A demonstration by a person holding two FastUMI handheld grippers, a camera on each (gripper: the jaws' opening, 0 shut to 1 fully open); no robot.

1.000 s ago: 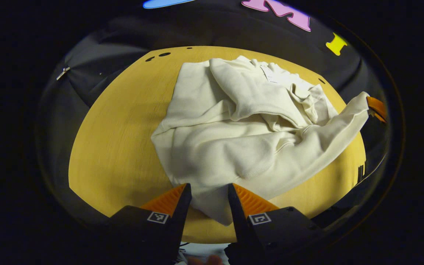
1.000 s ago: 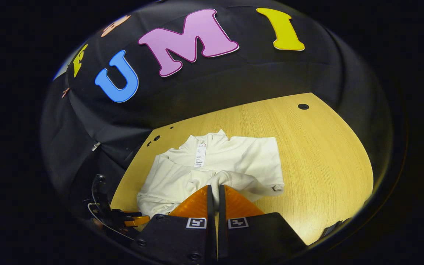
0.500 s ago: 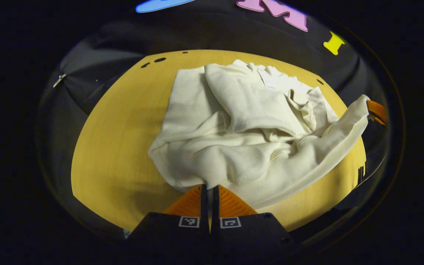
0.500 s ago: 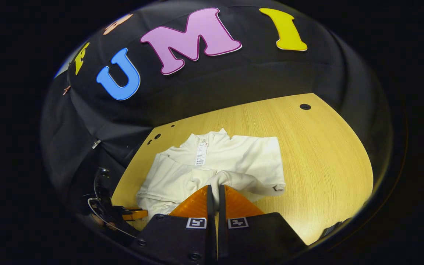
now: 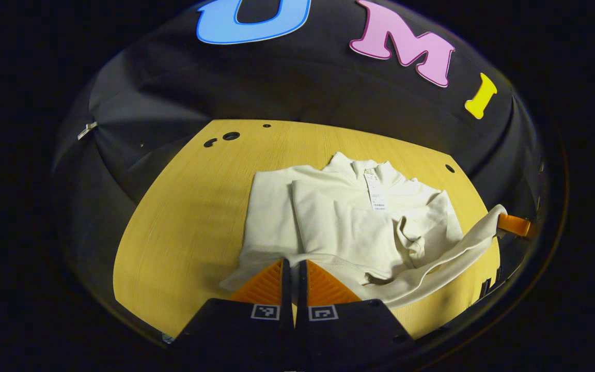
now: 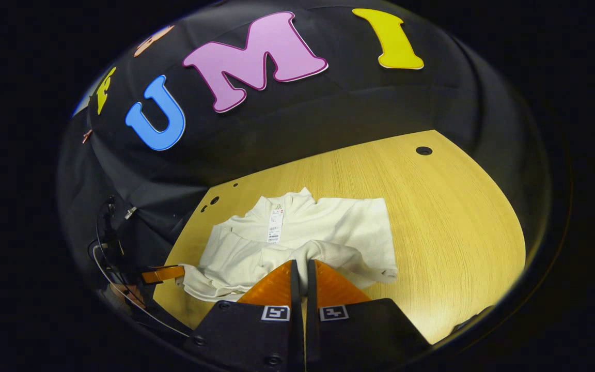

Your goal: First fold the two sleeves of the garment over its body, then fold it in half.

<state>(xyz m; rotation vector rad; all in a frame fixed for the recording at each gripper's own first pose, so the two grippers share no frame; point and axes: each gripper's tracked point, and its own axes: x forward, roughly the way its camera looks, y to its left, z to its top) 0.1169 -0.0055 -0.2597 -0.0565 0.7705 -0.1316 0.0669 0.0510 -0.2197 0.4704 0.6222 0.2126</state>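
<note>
Garment: a cream sweatshirt (image 5: 344,227) lies on the wooden table (image 5: 184,222), collar toward the booth wall at 12 o'clock in the left gripper view, both sleeves already laid across the body; also seen in the right gripper view (image 6: 339,227).

Hang tag: a white paper tag (image 5: 377,192) hangs from the collar and rests on the chest; in the right gripper view it sits at about 11 o'clock of the garment (image 6: 275,226).

Hem: the bottom edge is lifted off the table and stretched as a band between the two grippers, running from 6 o'clock toward 3 o'clock in the left gripper view.

Left gripper (image 5: 293,268): fingers drawn nearly together, pinching the hem's near corner, cloth gathered at the tips; from the right gripper view it appears at 9 o'clock (image 6: 166,273), gripping the hem's end, with a hand behind it.

Right gripper (image 6: 301,271): fingers close together with a thin fold of hem cloth caught between them; in the left gripper view it sits at 3 o'clock (image 5: 512,225), touching the far end of the raised hem.

Table: bare wood at 9 o'clock of the garment in the left gripper view, with small dark holes (image 5: 228,136) near the far edge.
</note>
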